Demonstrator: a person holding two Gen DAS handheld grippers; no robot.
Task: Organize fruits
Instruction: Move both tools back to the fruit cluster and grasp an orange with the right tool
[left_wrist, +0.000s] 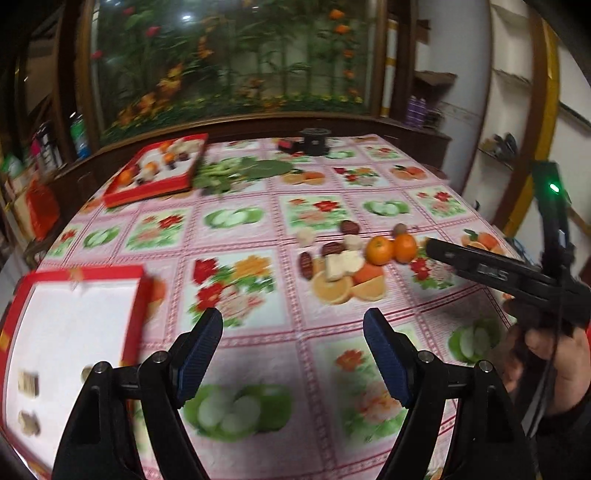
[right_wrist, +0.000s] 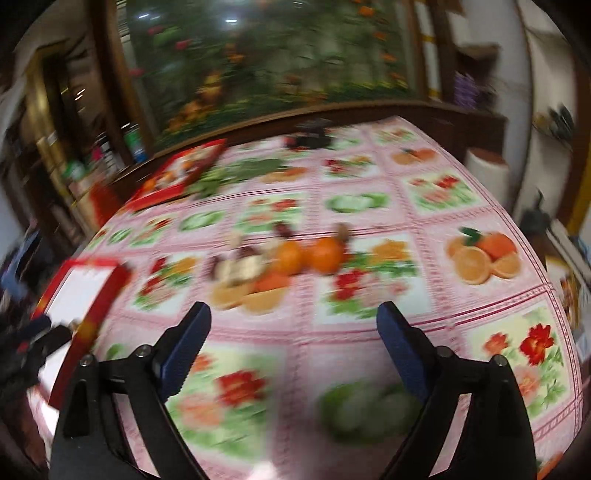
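Two oranges (left_wrist: 392, 248) lie mid-table with red dates (left_wrist: 306, 264), pale blocks (left_wrist: 343, 263) and a small brown fruit (left_wrist: 399, 230). The pile also shows, blurred, in the right wrist view (right_wrist: 310, 254). A red box with a white inside (left_wrist: 74, 332) sits at the near left, holding a few small pieces; it shows in the right wrist view too (right_wrist: 88, 295). My left gripper (left_wrist: 293, 326) is open and empty above the cloth, short of the pile. My right gripper (right_wrist: 293, 321) is open and empty; it shows in the left wrist view (left_wrist: 430, 247) next to the oranges.
A second red box (left_wrist: 155, 173) filled with fruit stands at the far left, green leaves (left_wrist: 240, 171) beside it. A black cup (left_wrist: 314, 142) and a small red item (left_wrist: 290, 146) stand at the far edge. A wooden cabinet (left_wrist: 258, 122) backs the table.
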